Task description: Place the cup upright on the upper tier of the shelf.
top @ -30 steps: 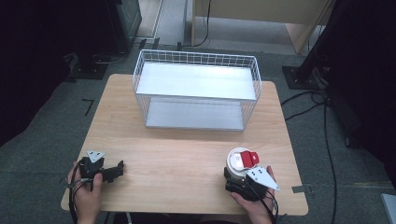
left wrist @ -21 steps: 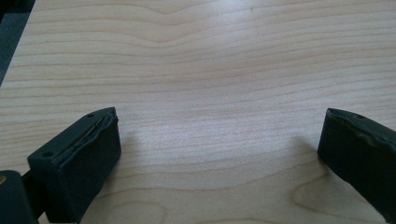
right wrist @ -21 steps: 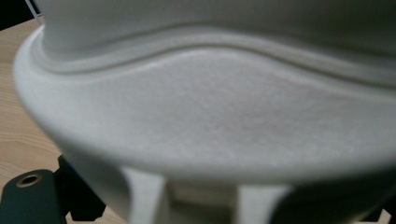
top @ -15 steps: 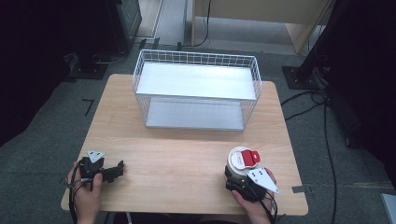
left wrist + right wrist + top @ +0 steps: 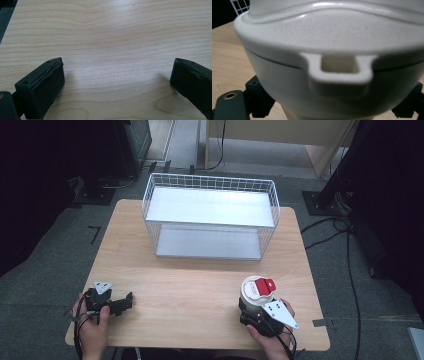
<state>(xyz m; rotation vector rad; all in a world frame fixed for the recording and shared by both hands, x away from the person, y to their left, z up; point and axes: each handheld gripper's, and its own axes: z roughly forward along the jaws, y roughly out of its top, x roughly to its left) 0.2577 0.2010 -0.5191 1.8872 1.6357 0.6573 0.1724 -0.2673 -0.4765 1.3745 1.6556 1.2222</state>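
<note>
At the table's (image 5: 200, 285) front left corner the left gripper (image 5: 125, 302) lies low on the wood, its jaws spread wide with bare surface between them, as the left gripper view (image 5: 116, 75) shows plainly; it pinches nothing and is best left parked there, well apart from the work

Along the back edge, in the middle, stands the white wire basket (image 5: 210, 187) with a pale shelf across it and an open space under that shelf. It looks like the likely place for the cup, though that is only a judgement from the layout

Near the front right corner stands the white cup (image 5: 256, 292), upright, with a red flip cap (image 5: 262, 285) on its lid. The right gripper (image 5: 252, 312) sits against the side of the cup nearest the person; in the right gripper view the cup's body (image 5: 317, 75) bulges between the two jaws, which flank its lower part. Whether the pads are already pressed onto the wall I cannot tell, since the cup hides the contact

To do this grasp well, I would close evenly on the narrower lower body, below the lid's overhanging rim (image 5: 312, 32), so the jaws do not pry at the lid. Squeeze gently, as the plastic may flex, then lift straight up, keeping the cup upright, high enough to clear the basket's wire edge
</note>
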